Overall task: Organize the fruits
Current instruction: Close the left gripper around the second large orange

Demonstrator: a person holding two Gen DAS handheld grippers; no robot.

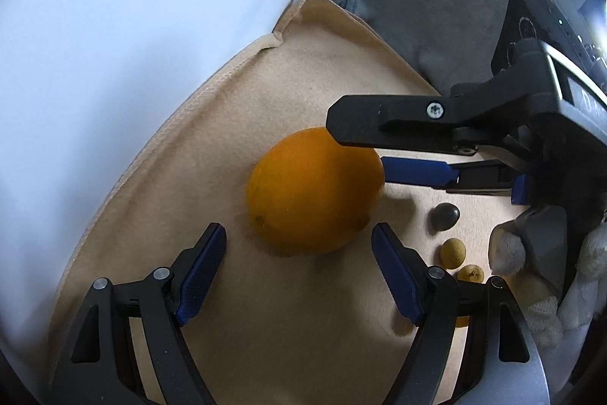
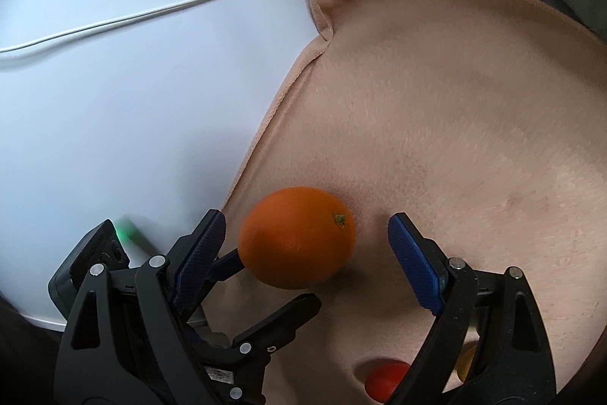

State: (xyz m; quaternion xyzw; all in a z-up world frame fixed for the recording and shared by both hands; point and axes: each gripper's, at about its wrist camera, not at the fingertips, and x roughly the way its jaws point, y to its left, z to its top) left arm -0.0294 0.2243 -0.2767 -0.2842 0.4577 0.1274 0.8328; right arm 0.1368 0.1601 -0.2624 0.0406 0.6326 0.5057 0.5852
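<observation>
Left gripper (image 1: 297, 266) and right gripper (image 2: 307, 245) tilted downward, both spread wide around the orange (image 1: 313, 190), not pressing it. Only in right view: red fruit (image 2: 385, 380).

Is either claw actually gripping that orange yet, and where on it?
No. Both the left claw and right claw stand open around the orange, pads clear of its sides.
</observation>
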